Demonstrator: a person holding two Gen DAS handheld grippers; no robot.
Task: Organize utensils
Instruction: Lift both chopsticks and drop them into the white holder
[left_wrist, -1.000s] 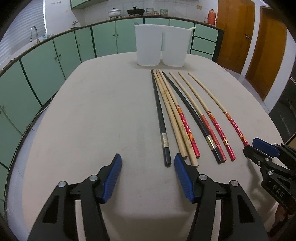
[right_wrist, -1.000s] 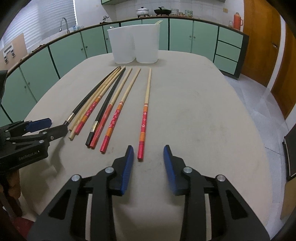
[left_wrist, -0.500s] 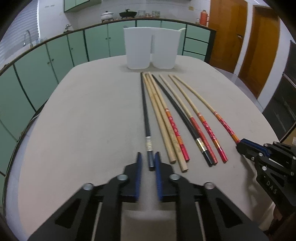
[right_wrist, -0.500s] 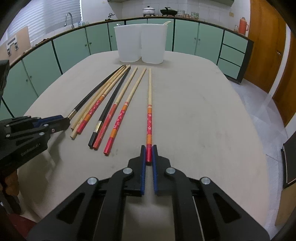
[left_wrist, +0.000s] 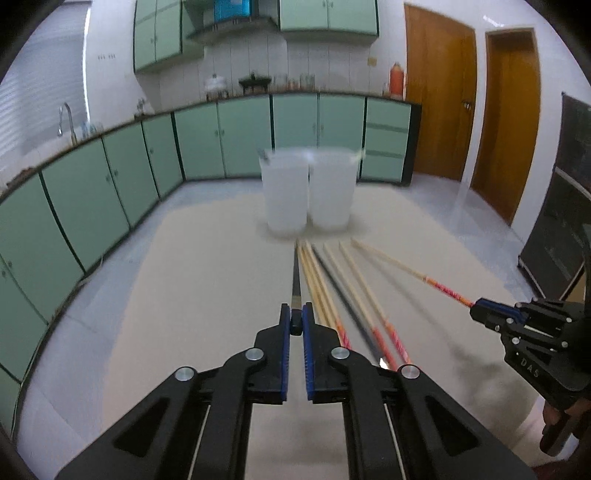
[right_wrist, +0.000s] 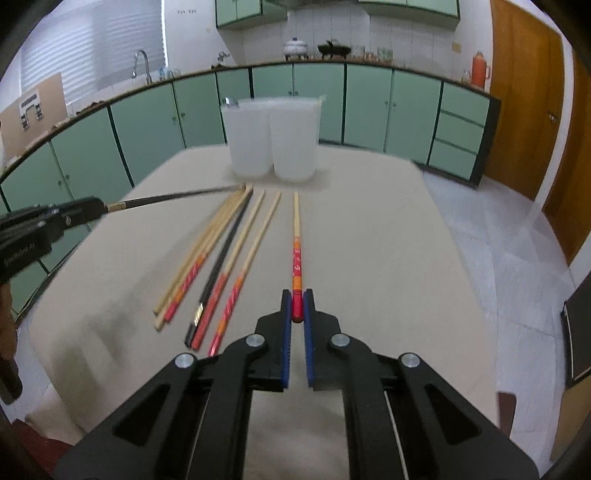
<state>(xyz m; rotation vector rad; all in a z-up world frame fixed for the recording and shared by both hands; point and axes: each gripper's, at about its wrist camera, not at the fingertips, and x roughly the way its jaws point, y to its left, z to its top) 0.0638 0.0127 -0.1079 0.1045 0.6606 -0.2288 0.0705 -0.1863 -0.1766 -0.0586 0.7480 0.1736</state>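
We had the left gripper (left_wrist: 296, 326) pinching the black chopstick (left_wrist: 296, 280) and the right gripper (right_wrist: 296, 308) pinching a red chopstick (right_wrist: 296, 254), both by their butt ends with tips near the table (right_wrist: 369, 236), mid pick-up; next we'd need to carry each into the cups (right_wrist: 273, 144).

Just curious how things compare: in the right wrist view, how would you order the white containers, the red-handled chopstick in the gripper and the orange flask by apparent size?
1. White containers
2. Red-handled chopstick, long but thin
3. Orange flask, far off, so true size is unsure
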